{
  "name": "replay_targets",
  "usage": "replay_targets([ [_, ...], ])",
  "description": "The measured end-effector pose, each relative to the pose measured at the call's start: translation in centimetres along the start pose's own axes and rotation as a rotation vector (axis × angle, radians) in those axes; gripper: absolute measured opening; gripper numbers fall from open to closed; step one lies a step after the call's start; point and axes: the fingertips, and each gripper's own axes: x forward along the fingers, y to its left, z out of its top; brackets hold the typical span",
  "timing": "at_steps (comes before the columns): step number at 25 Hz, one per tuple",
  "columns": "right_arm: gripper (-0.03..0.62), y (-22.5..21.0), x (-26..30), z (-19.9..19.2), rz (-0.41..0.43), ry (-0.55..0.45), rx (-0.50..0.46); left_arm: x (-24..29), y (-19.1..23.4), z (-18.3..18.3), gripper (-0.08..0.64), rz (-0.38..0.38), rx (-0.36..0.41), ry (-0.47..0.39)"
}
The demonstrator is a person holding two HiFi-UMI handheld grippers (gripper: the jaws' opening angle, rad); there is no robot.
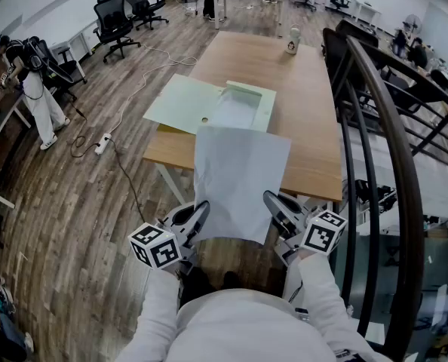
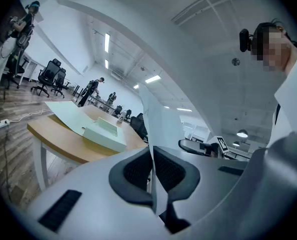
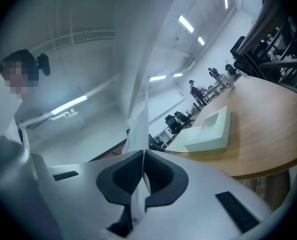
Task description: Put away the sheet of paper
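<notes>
Sheet of paper [image 1: 239, 179] is held in the air by both grippers, spread between them above the near edge of the wooden counter [image 1: 311, 119]. Left gripper [image 2: 152, 171]: jaws are closed on the sheet's near left corner, and the paper is seen edge-on between the dark pads [image 2: 133, 171]. Right gripper [image 3: 143, 176]: jaws are likewise clamped on the near right corner, with the sheet rising upright from between them. In the head view the sheet's far edge is seen overlapping the near side of a pale green box [image 1: 248, 105], which lies open on the counter. Its lid flap [image 1: 180, 102] is folded out flat to the left, past the counter's edge. A small white container [image 1: 293, 42] is noted at the counter's far end, well apart from the box. Office chairs [image 1: 117, 19] and a power strip [image 1: 103, 143] are noted on the wood floor [image 1: 73, 225] to the left.
</notes>
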Motion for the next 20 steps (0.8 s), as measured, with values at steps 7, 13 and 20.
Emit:
replay_targets([
  [7, 0.028, -0.8, 0.3, -0.2, 0.005, 0.020, -0.013, 0.8, 0.3, -0.1, 0.018, 0.010, 0.006, 0.018],
  [13, 0.028, -0.9, 0.1, -0.4, 0.013, 0.032, -0.014, 1.0, 0.4, -0.7, 0.017, 0.017, -0.004, 0.033],
  [20, 0.028, -1.9, 1.3, -0.3, 0.012, 0.042, 0.001, 1.2, 1.2, -0.4, 0.018, 0.021, -0.004, 0.047],
])
